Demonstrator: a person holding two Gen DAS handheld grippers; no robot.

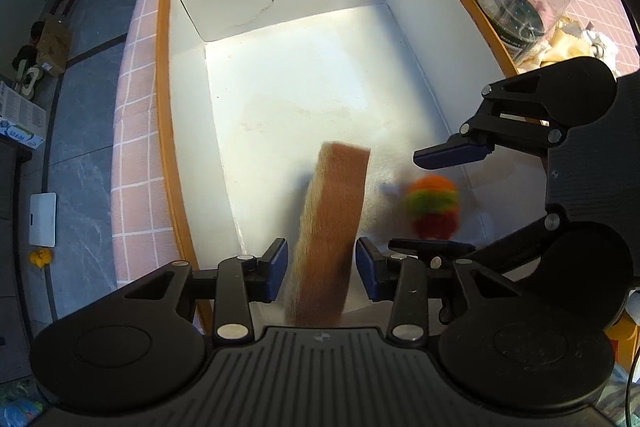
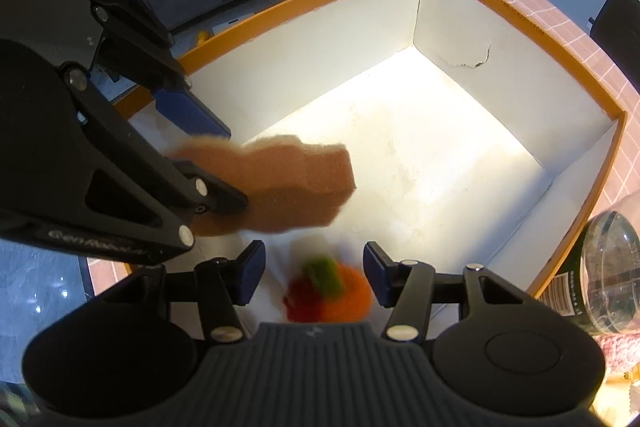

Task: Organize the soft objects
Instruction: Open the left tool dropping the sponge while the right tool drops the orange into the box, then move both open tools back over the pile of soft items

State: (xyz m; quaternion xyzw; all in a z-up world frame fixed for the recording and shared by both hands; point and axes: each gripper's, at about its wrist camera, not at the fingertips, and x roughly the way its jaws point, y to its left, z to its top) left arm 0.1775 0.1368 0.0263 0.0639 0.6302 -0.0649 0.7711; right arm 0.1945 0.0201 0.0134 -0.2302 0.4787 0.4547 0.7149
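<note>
Over the orange-rimmed white box [image 1: 168, 131] on the pink checked desk [image 1: 136, 131], the left tongs [image 1: 321, 269] are standing apart around a blurred brown sponge [image 1: 332, 227], pads not pressing. The right tongs [image 2: 314, 275] are gaping around a blurred multicoloured pompom [image 2: 332, 291], untouched.

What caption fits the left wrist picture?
Brown rectangular sponge dropping between open left tool pads into white orange-rimmed box.
</note>
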